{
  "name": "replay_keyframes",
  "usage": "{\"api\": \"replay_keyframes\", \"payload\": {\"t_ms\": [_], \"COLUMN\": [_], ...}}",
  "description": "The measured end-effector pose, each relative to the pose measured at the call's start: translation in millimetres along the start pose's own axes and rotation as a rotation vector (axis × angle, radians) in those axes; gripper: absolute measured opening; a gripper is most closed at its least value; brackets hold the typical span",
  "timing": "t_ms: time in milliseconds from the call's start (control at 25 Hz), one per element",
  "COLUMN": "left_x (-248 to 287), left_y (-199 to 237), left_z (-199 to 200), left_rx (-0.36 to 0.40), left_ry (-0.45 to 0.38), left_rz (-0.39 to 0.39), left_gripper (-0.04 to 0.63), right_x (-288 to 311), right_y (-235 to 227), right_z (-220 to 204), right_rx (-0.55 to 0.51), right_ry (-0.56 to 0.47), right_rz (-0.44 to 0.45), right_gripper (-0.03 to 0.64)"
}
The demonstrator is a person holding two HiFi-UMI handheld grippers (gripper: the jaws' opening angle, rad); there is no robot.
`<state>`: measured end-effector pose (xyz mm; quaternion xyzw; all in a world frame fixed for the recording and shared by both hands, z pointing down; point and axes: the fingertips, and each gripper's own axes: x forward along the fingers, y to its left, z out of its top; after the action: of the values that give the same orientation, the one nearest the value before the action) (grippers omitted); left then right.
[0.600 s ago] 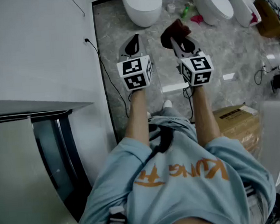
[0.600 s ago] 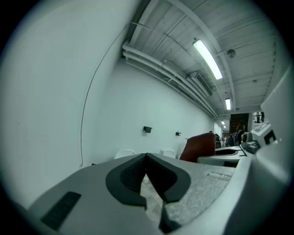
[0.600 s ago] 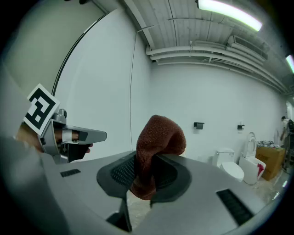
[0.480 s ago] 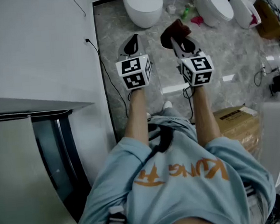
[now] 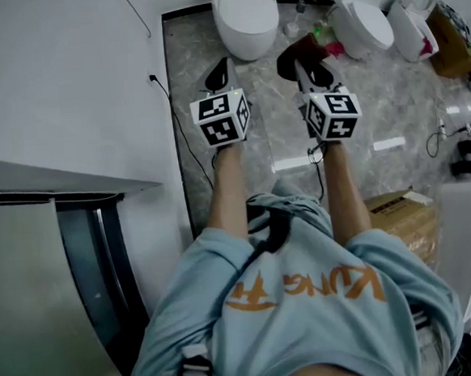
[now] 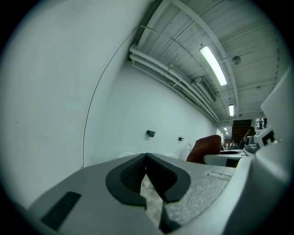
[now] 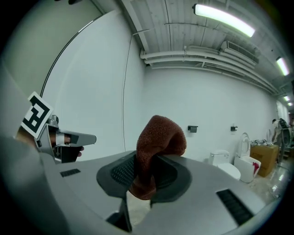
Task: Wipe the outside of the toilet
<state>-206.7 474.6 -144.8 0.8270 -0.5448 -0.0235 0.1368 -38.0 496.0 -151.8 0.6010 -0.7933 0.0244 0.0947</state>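
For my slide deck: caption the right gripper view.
Right tool shut on a folded reddish-brown terry cloth, held before a white wall, white ceramic toilets far right.

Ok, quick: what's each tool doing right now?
Left tool: closed, nothing in it.
Right tool: closed on a brown cloth.
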Motion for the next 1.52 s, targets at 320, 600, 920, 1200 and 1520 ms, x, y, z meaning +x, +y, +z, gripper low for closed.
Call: {"api": "replay_keyframes", "payload": {"t_ms": [320,600,920,1200,1520], "left_x": [24,56,138,239,351], "left_y": [9,24,52,69,60], "left_z": [-7,-17,-39,-69,-63], "left_rx": [-0.013,-0.027,-0.063,-0.060,-0.014], "left_ry": [0.019,0.040,0.071,0.111,0.170], "left_rz": [-0.023,0.002,0.070,0.151,0.164], "left_gripper": [-0.006,-0.006,-0.006,-0.006,-0.005], "right_x": [22,59,148,245,348], "right_y": [-12,-30,-72,-142,-200], "right_z": [-4,-14,-35,-71,-75], "right_rx": [0.017,0.023,0.047,0.089,0.140], "right_ry": [0.014,0.025,0.048,0.097,0.118], "right_rz": [-0.014,0.000,0.046,0.034,0.103], "right_gripper": [0.077,0.077,0.075,0.075,0.075]}}
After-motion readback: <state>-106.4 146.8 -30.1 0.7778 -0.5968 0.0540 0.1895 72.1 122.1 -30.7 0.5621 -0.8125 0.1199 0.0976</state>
